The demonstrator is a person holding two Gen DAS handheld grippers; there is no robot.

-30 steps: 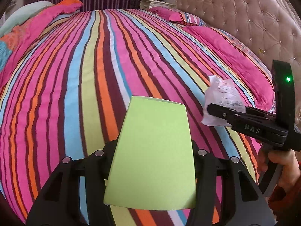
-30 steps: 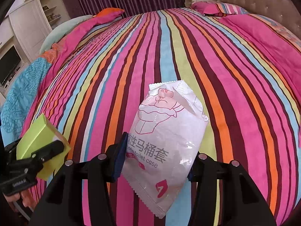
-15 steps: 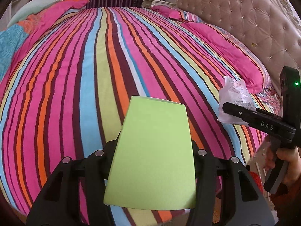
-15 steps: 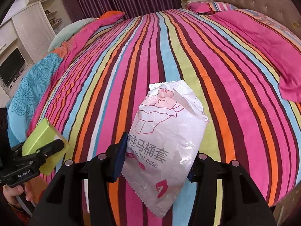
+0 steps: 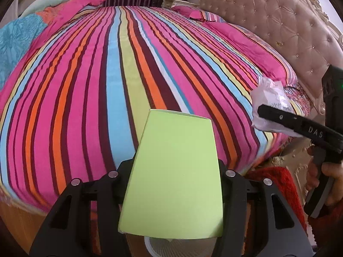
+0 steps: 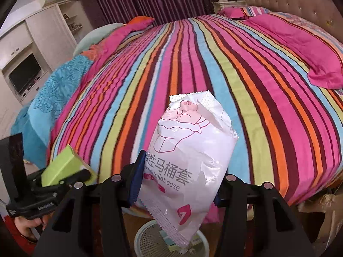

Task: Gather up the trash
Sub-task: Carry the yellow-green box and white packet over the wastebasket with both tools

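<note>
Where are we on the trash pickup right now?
Done: both pieces are picked up, and no other trash shows on the bed. In hand: the left claw grips a green box, and the right claw grips a white wrapper. Both are held near the bed's edge, above a white bin on the floor. Left: drop both pieces into the bin.
</note>
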